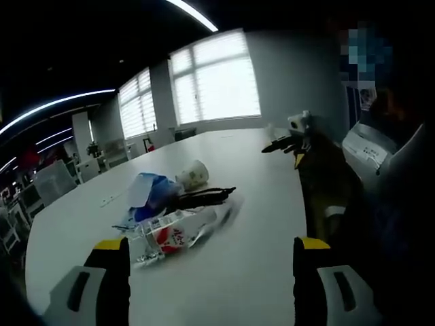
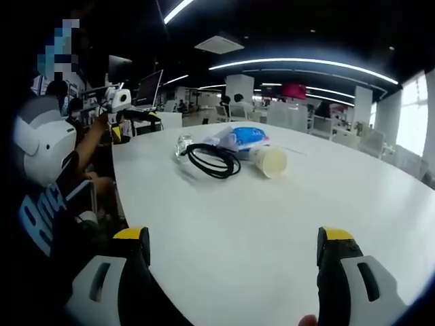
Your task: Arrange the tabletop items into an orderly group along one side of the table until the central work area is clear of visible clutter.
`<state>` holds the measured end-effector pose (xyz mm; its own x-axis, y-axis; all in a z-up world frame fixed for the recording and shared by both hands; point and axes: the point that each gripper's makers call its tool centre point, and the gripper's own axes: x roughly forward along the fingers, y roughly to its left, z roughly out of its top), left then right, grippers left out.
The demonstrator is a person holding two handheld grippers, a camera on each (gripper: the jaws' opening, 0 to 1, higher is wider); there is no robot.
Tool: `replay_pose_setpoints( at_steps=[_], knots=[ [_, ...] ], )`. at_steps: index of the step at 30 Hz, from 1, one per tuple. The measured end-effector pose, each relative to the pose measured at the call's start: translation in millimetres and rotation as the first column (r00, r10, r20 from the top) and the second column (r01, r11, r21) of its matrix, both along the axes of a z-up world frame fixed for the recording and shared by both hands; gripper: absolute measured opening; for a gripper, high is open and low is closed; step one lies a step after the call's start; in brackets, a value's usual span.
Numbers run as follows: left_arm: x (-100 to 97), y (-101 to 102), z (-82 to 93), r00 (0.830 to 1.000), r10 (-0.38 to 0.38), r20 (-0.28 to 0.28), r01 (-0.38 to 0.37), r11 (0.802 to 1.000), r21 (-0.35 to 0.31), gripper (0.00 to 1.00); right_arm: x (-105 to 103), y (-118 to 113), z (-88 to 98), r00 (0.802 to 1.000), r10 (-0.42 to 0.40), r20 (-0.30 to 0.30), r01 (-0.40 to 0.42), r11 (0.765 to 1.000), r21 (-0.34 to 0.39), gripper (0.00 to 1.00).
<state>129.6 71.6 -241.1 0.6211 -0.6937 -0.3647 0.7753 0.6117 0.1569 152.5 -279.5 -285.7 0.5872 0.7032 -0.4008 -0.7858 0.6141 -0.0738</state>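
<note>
Though jaws apart — clutter (image 1: 173,210) mid-table (image 1: 258,258)

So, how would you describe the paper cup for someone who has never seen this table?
On the big white table, look at the small pile of things near the middle. The paper cup lies on its side at the pile's edge, next to the coiled black cable and the blue bag. It is the only pale, round, open-mouthed thing there.

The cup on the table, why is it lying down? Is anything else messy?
The paper cup lies tipped on its side, mouth facing outward, with no spill visible. Beside it a black cable sits in a loose tangle, and a blue bag and a crumpled plastic wrapper are heaped together mid-table.
</note>
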Motion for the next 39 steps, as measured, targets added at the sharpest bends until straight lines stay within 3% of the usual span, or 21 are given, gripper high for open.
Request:
replay_pose_setpoints(
  at_steps=[3, 5, 11, 27, 39],
  knots=[
    [2.7, 0.9, 0.8, 1.000, 0.002, 0.002, -0.002, 1.000, -0.006, 1.00, 0.0, 3.8, 1.7, 1.000, 0.007, 0.009, -0.007, 1.000, 0.005, 0.99],
    [4.3, 1.7, 1.3, 1.000, 0.004, 0.002, -0.004, 1.000, -0.012, 1.00, 2.2, 6.0, 9.0, 0.999, 0.011, 0.050, -0.012, 1.000, 0.014, 0.94],
    [9.1, 3.9, -0.4, 1.000, 0.012, 0.002, -0.012, 1.000, -0.019, 1.00, 2.3, 16.5, 20.7, 0.998, 0.028, 0.058, -0.031, 0.998, 0.061, 0.90],
    [13.9, 10.2, -7.6, 1.000, 0.015, 0.001, -0.015, 1.000, -0.020, 0.99, -3.7, 57.8, 12.7, 0.992, 0.121, 0.038, -0.123, 0.991, 0.059, 0.85],
    [12.6, 11.3, -9.2, 1.000, 0.007, -0.003, -0.007, 1.000, -0.021, 0.99, -7.7, 74.1, 12.9, 0.987, 0.159, 0.031, -0.161, 0.984, 0.078, 0.79]
  ],
)
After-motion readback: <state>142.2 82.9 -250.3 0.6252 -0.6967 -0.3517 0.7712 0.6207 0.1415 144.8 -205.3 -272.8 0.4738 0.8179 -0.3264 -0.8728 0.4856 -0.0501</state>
